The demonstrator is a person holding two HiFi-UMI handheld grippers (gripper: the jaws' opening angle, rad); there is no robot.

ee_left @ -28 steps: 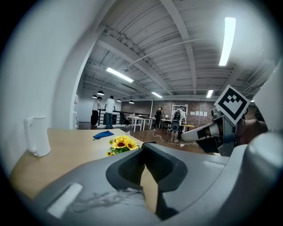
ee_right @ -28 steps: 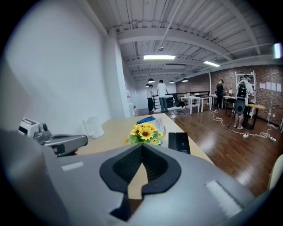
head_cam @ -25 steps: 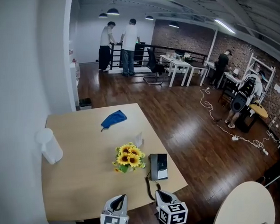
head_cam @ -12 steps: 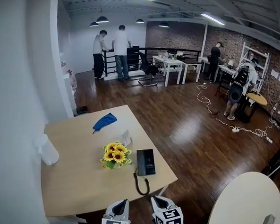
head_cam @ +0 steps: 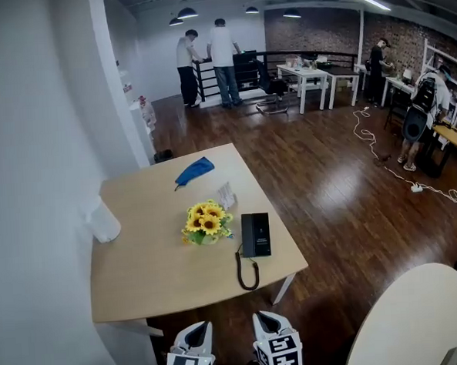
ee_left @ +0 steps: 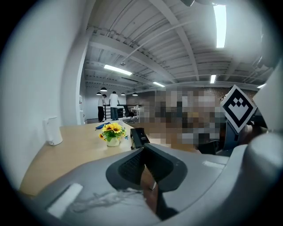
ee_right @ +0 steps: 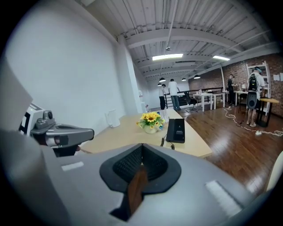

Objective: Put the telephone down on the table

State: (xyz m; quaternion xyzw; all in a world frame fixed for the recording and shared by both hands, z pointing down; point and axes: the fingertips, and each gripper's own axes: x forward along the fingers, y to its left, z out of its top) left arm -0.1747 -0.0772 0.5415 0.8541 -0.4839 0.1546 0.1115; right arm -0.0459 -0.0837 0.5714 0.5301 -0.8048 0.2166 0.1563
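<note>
The telephone (head_cam: 256, 235) lies on the desk (head_cam: 152, 263) ahead of both clenched, empty tools, long axis pointing away from them, nearer the right tool (head_cam: 268, 319) than the left tool (head_cam: 196, 328).

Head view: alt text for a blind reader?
A black desk telephone lies on a light wooden table beside a yellow sunflower bouquet, a blue cloth and white jug farther off. Left tongs and right tongs hover shut, short of the table.
</note>
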